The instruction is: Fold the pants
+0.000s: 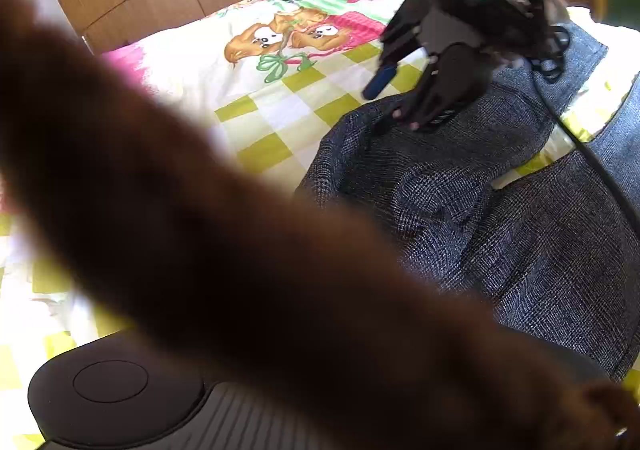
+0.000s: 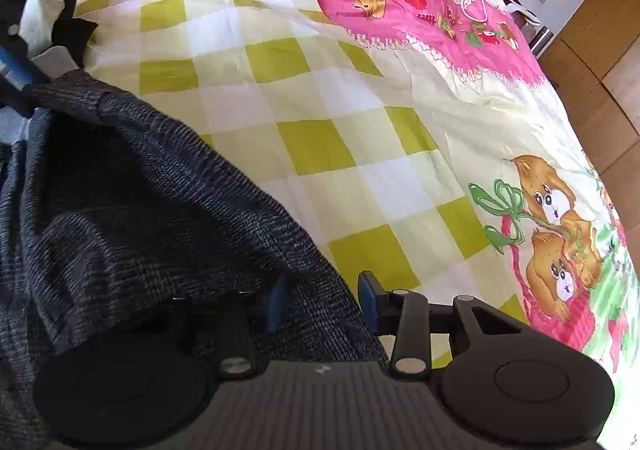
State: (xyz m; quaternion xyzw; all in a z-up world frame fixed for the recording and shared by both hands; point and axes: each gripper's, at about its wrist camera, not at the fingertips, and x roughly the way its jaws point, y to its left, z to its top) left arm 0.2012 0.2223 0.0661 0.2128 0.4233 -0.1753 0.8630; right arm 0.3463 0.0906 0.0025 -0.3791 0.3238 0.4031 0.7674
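Lying on the checkered bed sheet (image 2: 320, 97), the gray pants (image 2: 140, 189) are being straddled at their edge by the spread right gripper (image 2: 324, 300). A blurry arm is hiding the left gripper, so its fingers cannot be told. Next, a firm pinch is likely needed.

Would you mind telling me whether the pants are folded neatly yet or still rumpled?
Still rumpled: the pants lie bunched in uneven ridges on the bedspread, and the right gripper has fabric between its fingers.
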